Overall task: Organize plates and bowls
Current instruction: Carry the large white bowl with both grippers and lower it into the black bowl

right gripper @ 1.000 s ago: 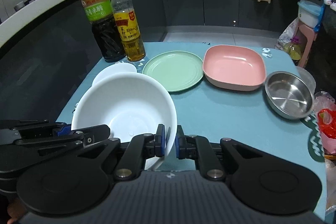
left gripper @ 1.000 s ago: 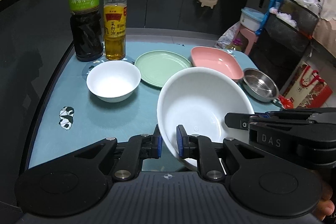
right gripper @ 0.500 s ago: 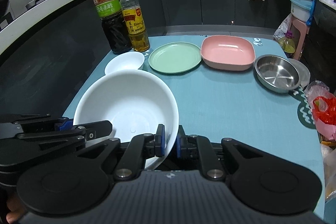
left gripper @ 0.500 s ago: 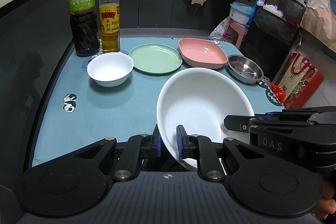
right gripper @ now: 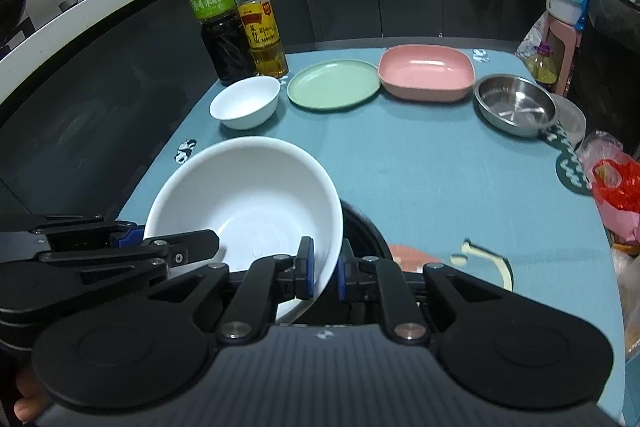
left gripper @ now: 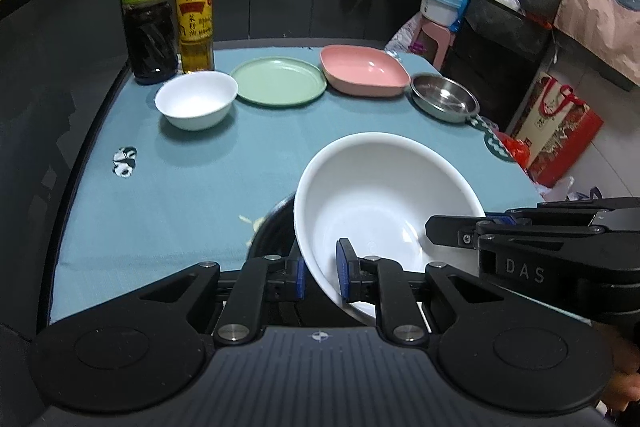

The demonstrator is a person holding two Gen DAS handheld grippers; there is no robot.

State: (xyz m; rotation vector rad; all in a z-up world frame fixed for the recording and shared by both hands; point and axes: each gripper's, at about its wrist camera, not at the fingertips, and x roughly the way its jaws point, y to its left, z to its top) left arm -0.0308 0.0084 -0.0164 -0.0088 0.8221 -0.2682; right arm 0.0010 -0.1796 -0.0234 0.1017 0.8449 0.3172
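Note:
A large white bowl [left gripper: 384, 199] [right gripper: 244, 195] is held above the near end of the table. My left gripper [left gripper: 320, 279] is shut on its left rim and my right gripper [right gripper: 322, 275] is shut on its right rim. At the far end stand a small white bowl [left gripper: 195, 101] [right gripper: 245, 102], a green plate [left gripper: 279, 81] [right gripper: 334, 83], a pink square dish [left gripper: 364, 70] [right gripper: 426, 71] and a steel bowl [left gripper: 445, 98] [right gripper: 515, 105]. A dark round object [right gripper: 362, 231] lies under the large bowl, mostly hidden.
A dark vinegar bottle [left gripper: 147, 7] [right gripper: 219, 27] and a yellow oil bottle [left gripper: 194, 11] [right gripper: 260, 27] stand at the far left corner. The teal tablecloth [left gripper: 224, 155] covers the table. A red bag [left gripper: 556, 131] and a rack stand right of the table.
Both grippers have pulled back toward the near edge with the large bowl held between them. The dishes at the far end look farther away. A dark round object now shows beneath the bowl.

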